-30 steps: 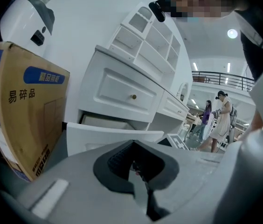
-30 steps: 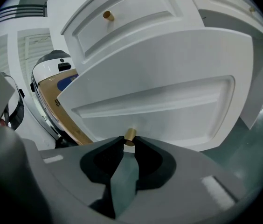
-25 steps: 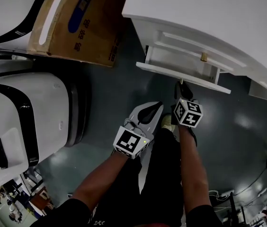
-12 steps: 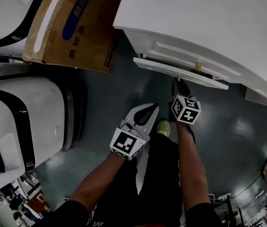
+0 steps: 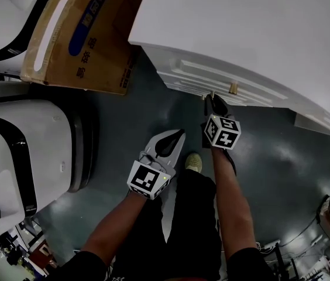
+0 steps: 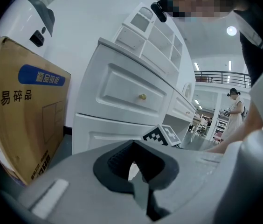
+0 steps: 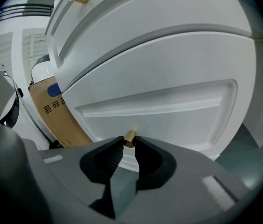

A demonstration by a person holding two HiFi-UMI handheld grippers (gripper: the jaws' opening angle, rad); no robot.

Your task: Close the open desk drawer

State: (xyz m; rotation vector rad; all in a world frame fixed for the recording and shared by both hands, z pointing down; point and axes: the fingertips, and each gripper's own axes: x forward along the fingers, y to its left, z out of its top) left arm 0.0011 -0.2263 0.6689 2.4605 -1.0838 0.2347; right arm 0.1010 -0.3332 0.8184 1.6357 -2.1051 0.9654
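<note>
The white desk (image 5: 258,34) stands ahead of me, and its lower drawer front (image 7: 169,111) sits flush with the desk face. My right gripper (image 5: 212,100) is at that front. In the right gripper view its tips (image 7: 129,143) are shut on the drawer's small brass knob (image 7: 129,137). The upper drawer's brass knob (image 5: 233,88) shows just above, also seen in the left gripper view (image 6: 142,97). My left gripper (image 5: 176,134) hangs back from the desk, shut and empty, with the lower front (image 6: 108,134) beyond its jaws (image 6: 132,146).
A brown cardboard box (image 5: 77,34) leans at the desk's left side. A large white machine (image 5: 24,151) fills the left of the floor. The person's shoe (image 5: 193,161) is under the grippers. Cables (image 5: 323,215) lie at the lower right.
The lower drawer stood pulled out with its inside showing; it has slid in until flush. My right gripper moved forward with it, and the left followed a little.
</note>
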